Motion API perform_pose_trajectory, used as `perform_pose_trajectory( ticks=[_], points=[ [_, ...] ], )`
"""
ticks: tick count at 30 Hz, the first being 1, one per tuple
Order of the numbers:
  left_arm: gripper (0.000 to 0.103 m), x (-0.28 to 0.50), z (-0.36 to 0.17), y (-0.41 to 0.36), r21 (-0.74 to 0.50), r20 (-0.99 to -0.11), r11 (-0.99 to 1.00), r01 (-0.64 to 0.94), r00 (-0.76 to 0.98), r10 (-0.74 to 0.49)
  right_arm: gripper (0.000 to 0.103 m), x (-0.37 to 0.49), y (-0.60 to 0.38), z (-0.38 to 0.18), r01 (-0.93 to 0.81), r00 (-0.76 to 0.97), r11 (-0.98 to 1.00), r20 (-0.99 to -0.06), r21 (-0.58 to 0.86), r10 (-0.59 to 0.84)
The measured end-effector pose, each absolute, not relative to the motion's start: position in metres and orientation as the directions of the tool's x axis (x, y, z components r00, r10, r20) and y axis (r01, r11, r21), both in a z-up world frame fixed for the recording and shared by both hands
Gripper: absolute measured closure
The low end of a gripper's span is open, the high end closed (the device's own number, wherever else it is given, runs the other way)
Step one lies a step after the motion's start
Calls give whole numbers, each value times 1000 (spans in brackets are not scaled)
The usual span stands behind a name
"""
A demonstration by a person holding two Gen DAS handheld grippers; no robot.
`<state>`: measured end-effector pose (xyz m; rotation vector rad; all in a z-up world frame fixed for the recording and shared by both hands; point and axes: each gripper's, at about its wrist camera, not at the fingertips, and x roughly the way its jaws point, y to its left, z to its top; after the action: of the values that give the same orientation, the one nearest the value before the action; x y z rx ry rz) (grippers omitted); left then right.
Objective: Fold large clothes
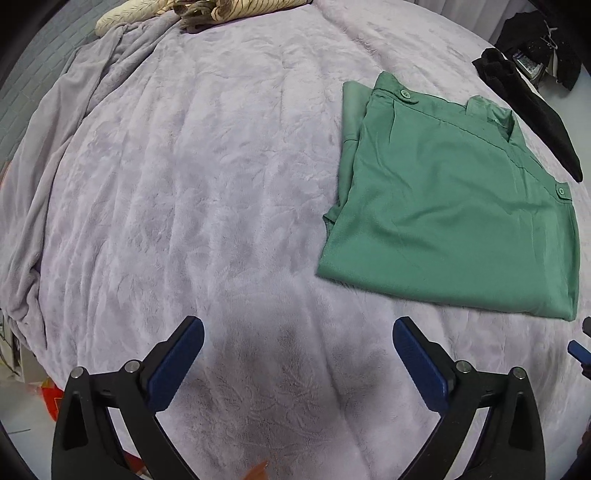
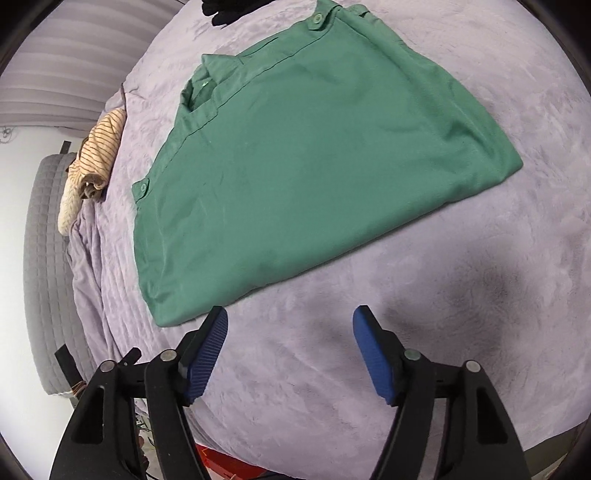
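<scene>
A green shirt (image 1: 450, 206) lies folded flat into a rectangle on the lilac plush blanket (image 1: 207, 177), collar and buttoned shoulder tabs at its far end. It also shows in the right wrist view (image 2: 314, 147). My left gripper (image 1: 297, 328) is open and empty, hovering over bare blanket to the left of and nearer than the shirt. My right gripper (image 2: 290, 317) is open and empty, just short of the shirt's near corner; its left finger (image 2: 210, 339) almost reaches the hem. A blue tip of the right gripper (image 1: 580, 350) shows at the right edge of the left wrist view.
A striped beige garment (image 2: 94, 158) is bundled at the blanket's edge, also in the left wrist view (image 1: 207, 11). A black garment (image 1: 535, 114) lies beyond the shirt. A grey quilted mattress side (image 2: 44, 280) and a red object (image 2: 221, 461) are below the bed edge.
</scene>
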<state>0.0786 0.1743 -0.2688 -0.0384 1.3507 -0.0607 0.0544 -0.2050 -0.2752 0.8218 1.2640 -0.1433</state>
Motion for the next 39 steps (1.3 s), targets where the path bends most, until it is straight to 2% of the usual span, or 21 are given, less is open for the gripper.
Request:
perform_pose_trajectory(
  ticks=[8,11,12,18,23,39],
  points=[
    [1,86,-275,190,-94,-980,995,-18,178,-89,19,60,-173,-262,485,328,753,-890,445,315],
    [1,87,-277,192,-76,-983,997,-5,170,-74,12,63,-159,-259,464,329,770,-892,438,310],
    [1,86,-278,193,-75,-984,997,-1,164,-74,0,64,-154,-258,456,328,775,-893,437,310],
    [1,84,-280,191,-95,-984,994,48,146,-101,0,69,-128,-261,421,324,791,-888,444,326],
    [1,85,-282,187,-118,-983,990,75,135,-127,0,72,-109,-277,421,257,790,-894,446,368],
    [1,96,-300,189,-93,-989,983,160,101,-110,0,76,-74,-329,485,185,697,-841,529,509]
  ],
)
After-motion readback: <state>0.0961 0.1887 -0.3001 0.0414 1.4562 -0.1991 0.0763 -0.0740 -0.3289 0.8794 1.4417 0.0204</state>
